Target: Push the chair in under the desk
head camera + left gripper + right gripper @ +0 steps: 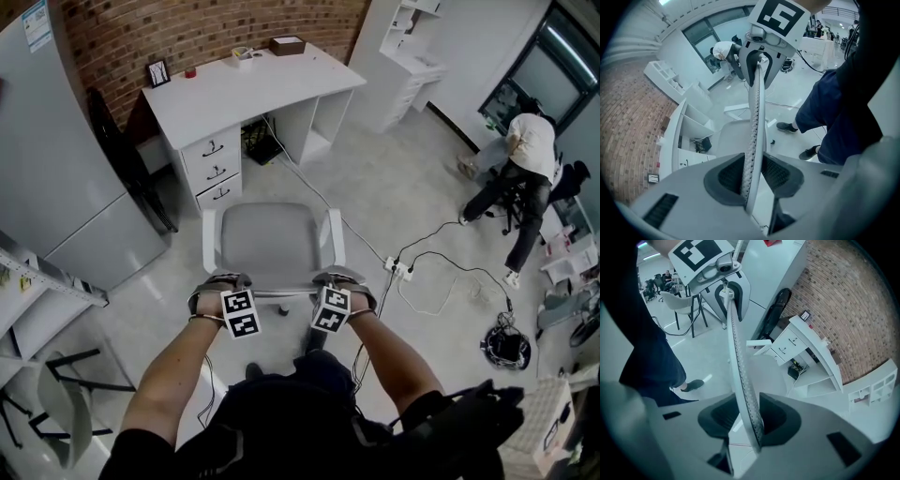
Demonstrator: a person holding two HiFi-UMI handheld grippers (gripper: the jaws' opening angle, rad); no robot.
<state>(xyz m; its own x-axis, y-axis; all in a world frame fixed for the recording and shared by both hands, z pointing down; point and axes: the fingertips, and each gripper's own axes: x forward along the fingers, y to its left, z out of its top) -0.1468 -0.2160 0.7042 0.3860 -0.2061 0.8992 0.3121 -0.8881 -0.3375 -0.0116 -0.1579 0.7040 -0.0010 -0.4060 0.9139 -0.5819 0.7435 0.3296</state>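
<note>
A grey-seated chair [272, 239] with white armrests stands on the floor in front of the white desk [253, 89], facing its knee opening, a stretch of floor between them. The top edge of its backrest [755, 117] runs between both pairs of jaws. My left gripper [217, 284] is shut on the backrest's left end, and in its own view the pads [729, 176] clamp the thin mesh rim. My right gripper [339, 281] holds the right end the same way, its pads [776, 418] pressed on the backrest [737, 348].
A grey cabinet [56, 159] stands left of the desk's drawers [214, 169]. Cables and a power strip [398, 269] lie on the floor right of the chair. A person [525, 159] bends over at the far right. Another chair [56, 394] sits at lower left.
</note>
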